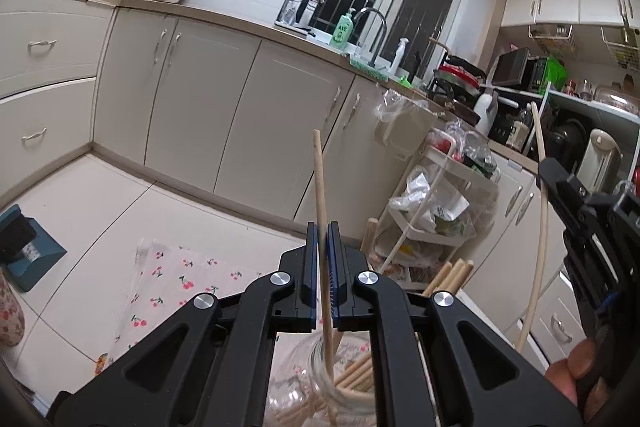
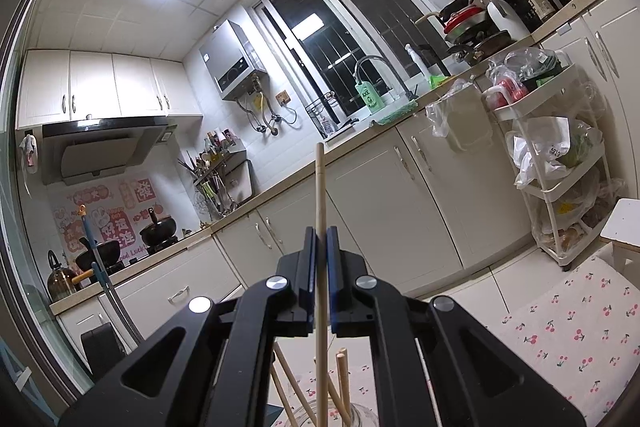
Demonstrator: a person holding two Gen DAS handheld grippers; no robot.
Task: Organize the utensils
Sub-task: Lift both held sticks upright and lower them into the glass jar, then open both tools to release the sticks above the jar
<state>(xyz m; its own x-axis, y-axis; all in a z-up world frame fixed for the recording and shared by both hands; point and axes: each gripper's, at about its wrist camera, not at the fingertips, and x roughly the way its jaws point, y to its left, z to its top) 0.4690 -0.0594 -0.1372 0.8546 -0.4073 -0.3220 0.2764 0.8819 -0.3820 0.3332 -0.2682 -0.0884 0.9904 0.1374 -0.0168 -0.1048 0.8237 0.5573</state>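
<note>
I find my left gripper point(image 1: 322, 231) closed on a wooden chopstick point(image 1: 321, 195), held near upright with its lower end reaching down into a clear glass jar point(image 1: 320, 383) directly below. The jar already contains several more chopsticks point(image 1: 354, 375) lying at angles. The jar stands on a cherry-print cloth point(image 1: 180, 283).

My right gripper point(image 2: 320, 237) is likewise clamped on a second chopstick point(image 2: 320, 195), also near upright, above the jar rim point(image 2: 360, 417), where other stick ends point(image 2: 342, 371) protrude. In the left view the right gripper point(image 1: 548, 179) appears at the far right edge with its stick point(image 1: 540, 227) running through it.

Beyond, I note cream cabinets point(image 1: 224, 99) and a white trolley point(image 1: 432, 211).
</note>
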